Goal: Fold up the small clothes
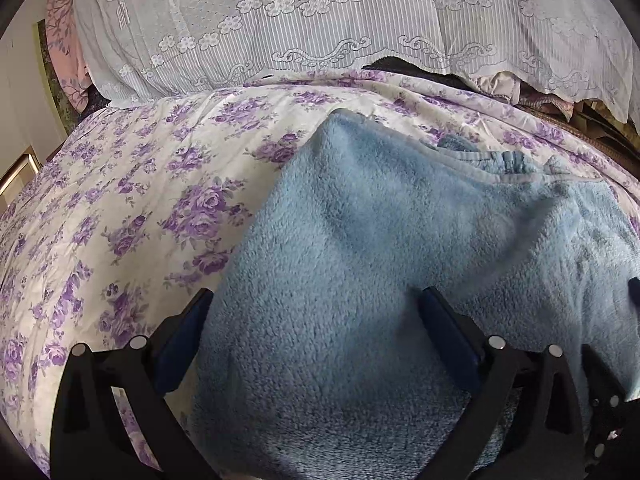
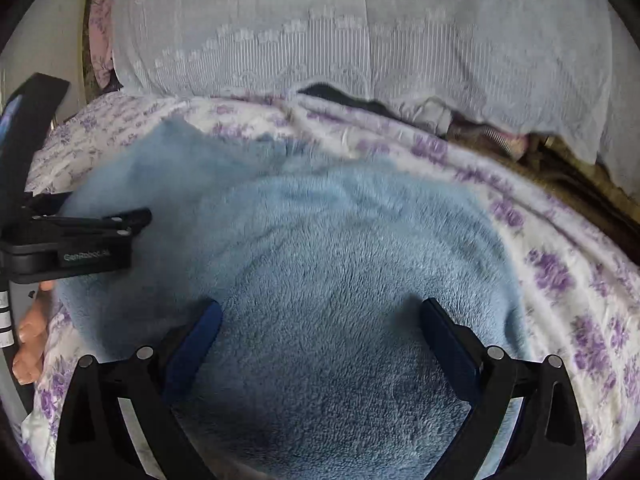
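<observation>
A light blue fleece garment [image 1: 380, 240] lies on a bed with a purple-flowered sheet [image 1: 140, 200]. Its ribbed hem or waistband [image 1: 500, 164] shows at the far side. My left gripper [image 1: 316, 304] is open, its fingers spread over the garment's near left part, just above the fleece. In the right wrist view the same garment [image 2: 340, 260] fills the middle. My right gripper [image 2: 320, 312] is open over its near part. The left gripper's body [image 2: 80, 236] shows from the side at the garment's left edge, with the person's hand below it.
A white lace cover [image 1: 320, 20] drapes over a pile at the far edge of the bed. Brown and pink fabrics [image 2: 520, 140] peek out under it at the right. The flowered sheet [image 2: 580, 280] extends to the right of the garment.
</observation>
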